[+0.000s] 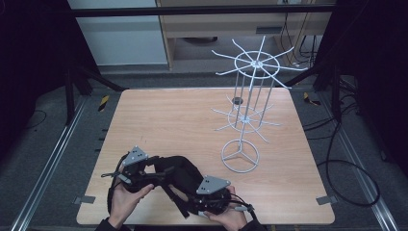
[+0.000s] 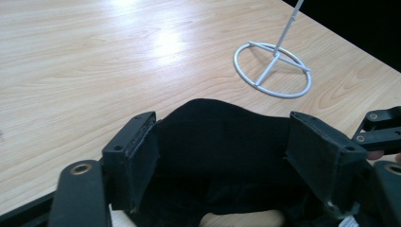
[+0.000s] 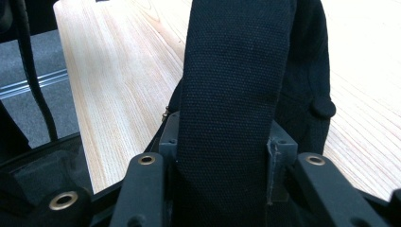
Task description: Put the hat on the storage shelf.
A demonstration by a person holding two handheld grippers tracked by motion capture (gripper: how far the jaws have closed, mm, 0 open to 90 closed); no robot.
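My left claw [image 2: 222,142] stands open, its two black jaws spread wide. The soft black fabric bag [image 2: 222,127] bulges up in the gap between them; the inner faces of the pads sit close along the cloth on both sides, and I cannot tell whether they touch it. In the high view the left claw [image 1: 144,166] sits at the near left end of the same black fabric bag [image 1: 178,175], with my left hand [image 1: 127,199] under it.

My right claw [image 3: 227,156] is closed on the bag's wide black woven strap [image 3: 236,85]. The strap runs straight up between the jaws and fills the gap from pad to pad. Just past the jaw tips, the rest of the bag hangs to the right of the strap, with a small round black knob [image 3: 323,108] on its edge. In the high view the right claw [image 1: 211,192] holds the near right end of the bag, so the bag stretches between the two claws, low over the light wooden desk [image 1: 183,120].

Farther off, well beyond the left claw and apart from the bag, stands a white wire display rack [image 1: 248,96] on its ring base [image 2: 273,70].
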